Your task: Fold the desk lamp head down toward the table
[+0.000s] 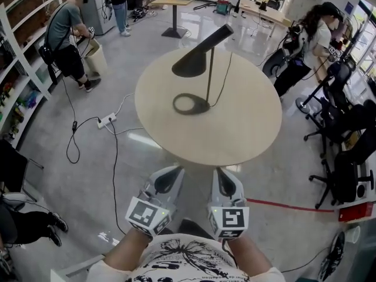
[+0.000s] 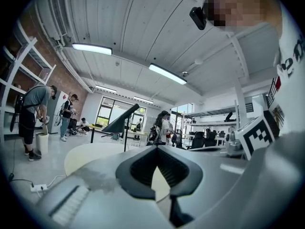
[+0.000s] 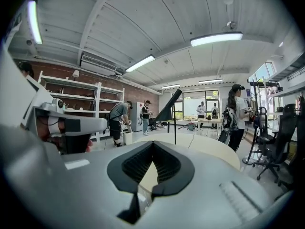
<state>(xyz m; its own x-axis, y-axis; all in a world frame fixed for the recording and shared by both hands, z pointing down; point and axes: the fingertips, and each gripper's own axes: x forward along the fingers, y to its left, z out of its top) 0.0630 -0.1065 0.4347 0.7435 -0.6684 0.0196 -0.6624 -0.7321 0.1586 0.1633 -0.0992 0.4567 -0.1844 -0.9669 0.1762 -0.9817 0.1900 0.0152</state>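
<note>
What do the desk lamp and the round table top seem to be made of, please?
Desk lamp: probably painted metal in matte black. The thin rod, ring base and sharp cone shade show no gloss.
Table top: likely wood laminate, smooth pale beige. The colour is even with a soft sheen, but the core cannot be told.

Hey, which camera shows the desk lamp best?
The head view. It looks down on the whole lamp on the table: ring base, pole and tilted head. Both gripper views catch only its head and pole, small and side-on. I can't make out the base in either.
</note>
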